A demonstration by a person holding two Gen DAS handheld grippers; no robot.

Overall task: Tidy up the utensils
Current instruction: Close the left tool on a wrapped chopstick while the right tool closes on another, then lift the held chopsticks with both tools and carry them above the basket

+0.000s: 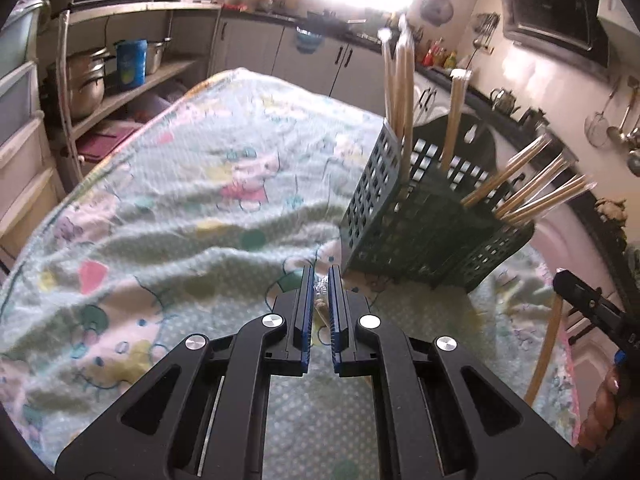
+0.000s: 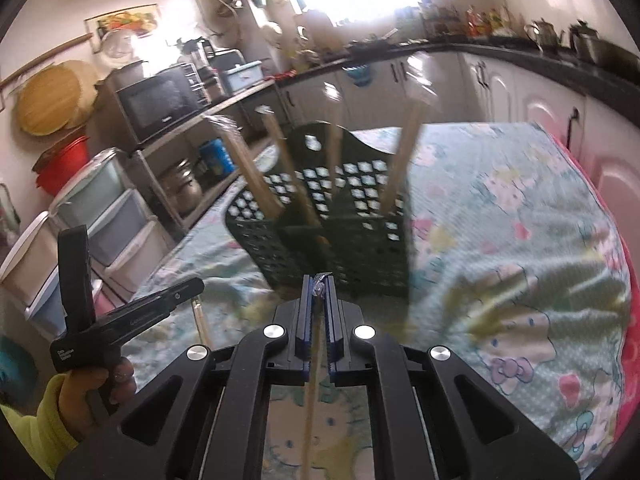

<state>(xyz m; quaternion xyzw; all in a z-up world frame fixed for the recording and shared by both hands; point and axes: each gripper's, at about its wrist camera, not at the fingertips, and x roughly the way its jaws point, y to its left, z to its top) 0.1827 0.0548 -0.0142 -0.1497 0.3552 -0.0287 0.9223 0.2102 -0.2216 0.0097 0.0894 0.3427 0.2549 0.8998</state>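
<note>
My left claw (image 1: pixel 320 280) is pinched tight on a wrapped pair of chopsticks (image 1: pixel 321 312), the pads gripping near its crinkled plastic end, with the wood running back under the claw. My right claw (image 2: pixel 319 282) is clamped the same way on a second wrapped pair (image 2: pixel 310 412); a twist of clear wrapper pokes out past the tips and the stick hangs down below the claw. Both pairs hang over the patterned cloth (image 1: pixel 168 200) on the worktop, just short of the dark green basket (image 1: pixel 416 224).

I judge these as very light, stiff and thin, so they will not sag, but the plastic sleeve is slick and a grip at one end lets the long free part swing. Taking hold a little further in from the end would steady it, I think. They are not fragile, though the tip could catch in the basket's lattice.

Count, as well as blur allows: two claws, each with one wrapped pair. One basket, seemingly split into sections. In the left view, about three bundles (image 1: pixel 398 80) stand upright at its far side and four or so (image 1: pixel 528 184) lean out at the near right corner. No other loose utensils are visible on the cloth.
</note>
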